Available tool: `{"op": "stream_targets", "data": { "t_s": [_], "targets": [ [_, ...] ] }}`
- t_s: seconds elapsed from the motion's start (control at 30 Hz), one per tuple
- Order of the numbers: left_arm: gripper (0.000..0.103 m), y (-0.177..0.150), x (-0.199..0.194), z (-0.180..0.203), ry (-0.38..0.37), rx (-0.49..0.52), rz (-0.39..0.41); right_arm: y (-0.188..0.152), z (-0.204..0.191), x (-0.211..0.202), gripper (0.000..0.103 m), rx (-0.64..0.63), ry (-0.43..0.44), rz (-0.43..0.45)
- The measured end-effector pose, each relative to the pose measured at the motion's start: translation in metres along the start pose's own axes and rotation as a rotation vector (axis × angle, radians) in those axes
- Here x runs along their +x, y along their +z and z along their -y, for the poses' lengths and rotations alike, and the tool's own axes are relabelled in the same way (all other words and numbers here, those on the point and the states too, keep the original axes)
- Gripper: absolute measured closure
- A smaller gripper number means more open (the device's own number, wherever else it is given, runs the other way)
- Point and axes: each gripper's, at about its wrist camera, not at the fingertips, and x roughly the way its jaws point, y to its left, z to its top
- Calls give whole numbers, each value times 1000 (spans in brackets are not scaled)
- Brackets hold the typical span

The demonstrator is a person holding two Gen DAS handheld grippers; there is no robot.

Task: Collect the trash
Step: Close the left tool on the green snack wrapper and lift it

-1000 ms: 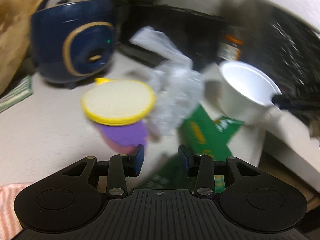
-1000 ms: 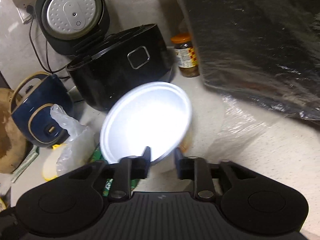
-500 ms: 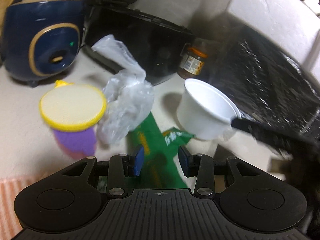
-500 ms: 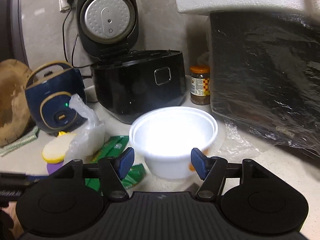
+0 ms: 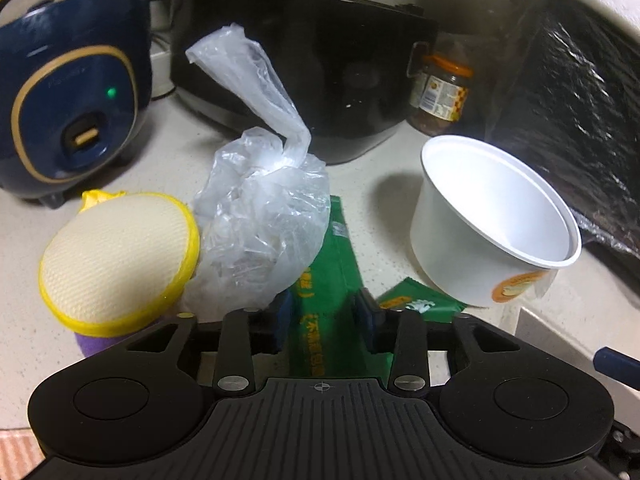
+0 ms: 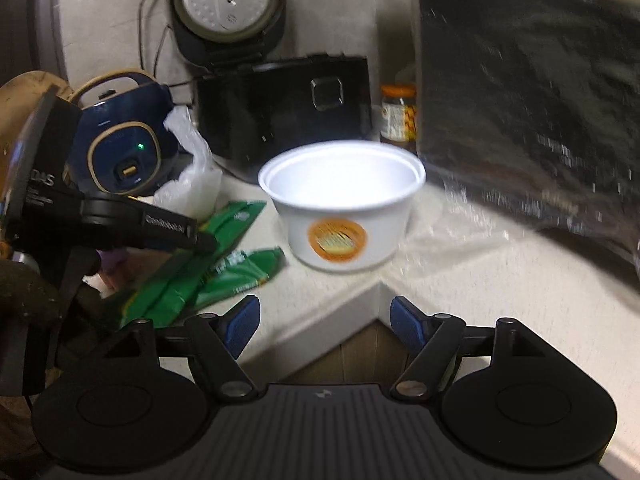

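Countertop (image 6: 460, 264) fills the middle of the right wrist view, pale and speckled, its front edge turning an inner corner just above the right gripper (image 6: 324, 318), whose blue-tipped fingers stand wide apart with nothing between them, out over the gap below that corner. A black foil-wrapped block (image 6: 528, 92) takes the upper right of that frame and closes that side; a black rice cooker (image 6: 284, 108) with its lid raised closes the back, and a dark blue cooker (image 5: 68, 92) sits at the upper left of the left wrist view. A white disposable bowl (image 5: 476, 216) stands upright right of centre there, near the corner of the counter edge, with bare counter between it and the black cooker. A crumpled clear plastic bag (image 5: 260, 216) sits at centre, touching a round yellow-rimmed sponge (image 5: 116, 256) at left. Green wrappers (image 5: 328, 272) lie flat below the bag, running toward the lower centre. The left gripper (image 5: 322, 314) is spread around the nearest wrapper, one tip on each side; whether the tips touch it is unclear. A small jar (image 5: 440, 92) stands at the upper right, between cooker and block.
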Motion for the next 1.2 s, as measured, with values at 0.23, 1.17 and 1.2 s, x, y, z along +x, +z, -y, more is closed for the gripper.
{"op": "stream_targets", "data": {
  "t_s": [0.23,1.17,1.2],
  "targets": [
    [74,-7,-11,6,-24,6,-48,-5,5,10,29,30,23,-38],
    [70,-42,-30,1,-85,11,-104,-23,-19,18,24,-60,57,-111],
    [72,-43,-31,-3,-95,-27,-101,-23,-18,17,24,-56,48,-105]
  ]
}}
